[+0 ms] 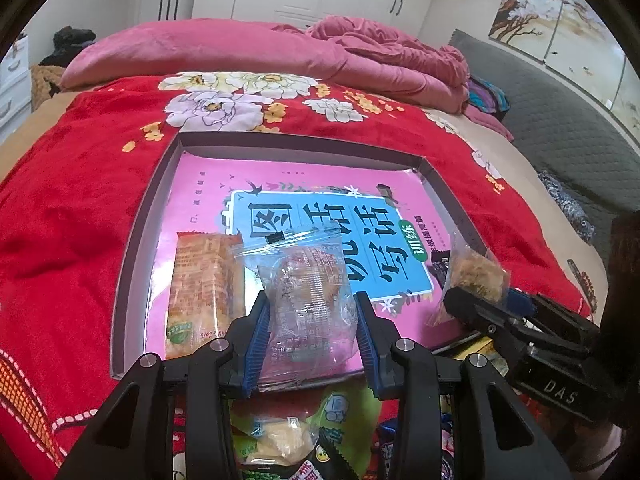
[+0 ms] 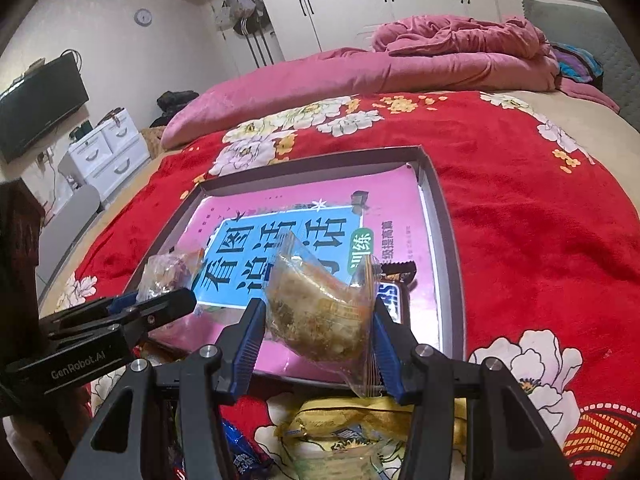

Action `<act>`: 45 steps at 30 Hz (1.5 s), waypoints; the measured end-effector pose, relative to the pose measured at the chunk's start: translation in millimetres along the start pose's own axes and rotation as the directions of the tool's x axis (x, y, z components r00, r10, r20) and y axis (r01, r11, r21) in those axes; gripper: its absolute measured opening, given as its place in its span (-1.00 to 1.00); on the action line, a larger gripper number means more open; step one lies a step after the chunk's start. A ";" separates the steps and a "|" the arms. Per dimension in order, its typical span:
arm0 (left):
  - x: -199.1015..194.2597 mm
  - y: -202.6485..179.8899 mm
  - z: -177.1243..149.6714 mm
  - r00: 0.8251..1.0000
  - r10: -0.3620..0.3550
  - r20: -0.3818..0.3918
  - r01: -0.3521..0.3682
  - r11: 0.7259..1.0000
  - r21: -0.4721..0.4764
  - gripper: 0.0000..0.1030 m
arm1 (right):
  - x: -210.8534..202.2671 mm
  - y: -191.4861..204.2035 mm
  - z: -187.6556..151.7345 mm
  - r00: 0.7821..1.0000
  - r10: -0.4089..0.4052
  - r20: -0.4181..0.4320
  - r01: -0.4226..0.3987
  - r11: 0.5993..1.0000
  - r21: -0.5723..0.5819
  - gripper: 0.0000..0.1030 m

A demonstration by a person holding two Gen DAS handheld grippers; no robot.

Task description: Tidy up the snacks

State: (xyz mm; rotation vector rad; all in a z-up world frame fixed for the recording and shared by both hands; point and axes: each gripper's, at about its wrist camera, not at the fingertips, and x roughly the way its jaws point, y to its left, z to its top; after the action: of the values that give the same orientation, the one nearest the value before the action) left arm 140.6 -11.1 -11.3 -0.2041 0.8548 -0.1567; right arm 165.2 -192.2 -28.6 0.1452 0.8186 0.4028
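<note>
While both grippers carry a snack over the near edge of the tray [image 1: 132,256], each load looks loosely held. The left gripper [image 1: 312,320] has its pads closed against a clear-wrapped pastry [image 1: 308,304], and the right gripper [image 2: 320,320] pinches a crumbly cake in a clear bag [image 2: 320,308] by its sides. Both wrappers are slick film, so I judge either could slide out or swing as it is lowered, and a hard squeeze could crush what is inside.

In the tray, an orange cracker pack [image 1: 206,292] already lies at the near left, just beside the pastry, and a dark bar [image 2: 394,284] sits at the near right behind the bagged cake. Each leaves little room, so a careless drop could land one snack on another. The glossy pink book cover [image 1: 240,184] lining the tray may let packets skid.

More loose snacks [image 1: 280,440] lie on the red floral blanket [image 1: 72,200] below the grippers, near the tray's front wall, which a low approach could catch
</note>
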 end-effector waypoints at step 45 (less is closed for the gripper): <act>38.0 -10.5 1.6 0.996 -0.015 -0.086 0.018 0.999 0.043 -0.19 | 12.1 2.7 -5.4 0.995 -0.072 -0.064 0.071 0.997 -0.028 0.01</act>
State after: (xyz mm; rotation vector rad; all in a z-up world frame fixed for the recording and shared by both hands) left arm 165.9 -29.4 -35.5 -0.1644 0.9346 -0.2005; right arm 167.8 -185.0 -39.8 0.0795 0.8795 0.3516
